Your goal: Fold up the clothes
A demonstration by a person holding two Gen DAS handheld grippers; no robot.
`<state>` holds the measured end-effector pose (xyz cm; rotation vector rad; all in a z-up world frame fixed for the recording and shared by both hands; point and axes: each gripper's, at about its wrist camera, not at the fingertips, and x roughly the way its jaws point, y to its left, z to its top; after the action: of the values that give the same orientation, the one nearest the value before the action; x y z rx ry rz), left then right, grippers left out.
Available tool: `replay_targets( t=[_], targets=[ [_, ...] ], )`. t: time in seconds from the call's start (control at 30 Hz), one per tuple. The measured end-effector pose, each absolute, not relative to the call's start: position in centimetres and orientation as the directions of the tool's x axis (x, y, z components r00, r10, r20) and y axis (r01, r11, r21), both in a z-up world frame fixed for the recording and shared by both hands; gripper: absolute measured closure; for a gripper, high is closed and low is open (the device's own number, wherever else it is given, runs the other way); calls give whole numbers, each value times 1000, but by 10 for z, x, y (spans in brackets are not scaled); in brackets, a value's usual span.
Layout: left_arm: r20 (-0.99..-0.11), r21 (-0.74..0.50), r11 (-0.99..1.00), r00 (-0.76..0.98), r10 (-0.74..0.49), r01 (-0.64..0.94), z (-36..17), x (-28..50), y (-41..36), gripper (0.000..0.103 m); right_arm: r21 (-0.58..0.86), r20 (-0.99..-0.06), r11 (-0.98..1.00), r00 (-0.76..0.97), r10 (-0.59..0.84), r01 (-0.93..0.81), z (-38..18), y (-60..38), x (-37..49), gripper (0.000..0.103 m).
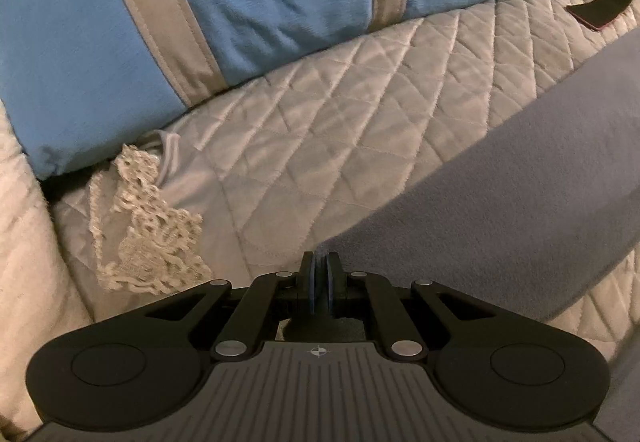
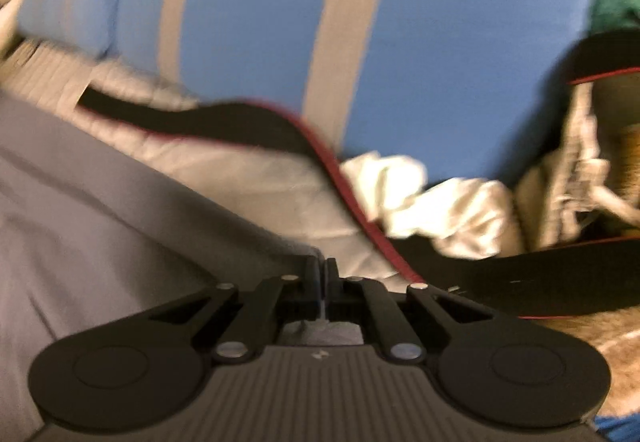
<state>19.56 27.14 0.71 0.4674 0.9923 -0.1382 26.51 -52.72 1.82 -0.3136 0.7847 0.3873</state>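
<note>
A long grey garment (image 1: 500, 178) lies flat on a quilted sofa cover (image 1: 320, 102). The left gripper (image 1: 320, 266) and the right gripper (image 2: 322, 274) each pinch one near corner, its length running between them.

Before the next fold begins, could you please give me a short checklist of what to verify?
1. Left tool shut on the grey garment edge: ok.
2. Right tool shut on the grey garment edge: ok.
3. Garment lying smooth between the tools: cannot tell.
4. Black strap with red trim clear of the garment: not ok, it lies right beside it.
5. Right wrist view sharp enough to judge: not ok, blurred.
</note>
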Motion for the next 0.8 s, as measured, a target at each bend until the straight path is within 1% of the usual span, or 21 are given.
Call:
replay_targets(
  t=[0.17,0.3,0.47,0.57,0.67,0.8],
  targets=[
    [-791,345,897,599,120,275,18,195,273,98,-235,-651,897,746,140,-374,32,-519,251,102],
    [-731,408,883,663,164,231,27,194,269,98,-276,-595,908,798,96,-315,42,-515,250,102],
    [-599,514,847,765,239,138,42,193,258,98,-320,-541,919,840,22,-230,49,-505,245,102],
    [-517,551,829,819,250,95,55,185,250,99,-342,-508,920,861,-11,-190,58,-503,233,102],
    [-442,562,824,867,228,69,71,165,249,99,-353,-475,920,880,-19,-171,74,-504,210,102],
    [-372,587,806,910,185,76,83,127,251,99,-382,-433,908,901,-12,-171,95,-511,165,102]
  ],
)
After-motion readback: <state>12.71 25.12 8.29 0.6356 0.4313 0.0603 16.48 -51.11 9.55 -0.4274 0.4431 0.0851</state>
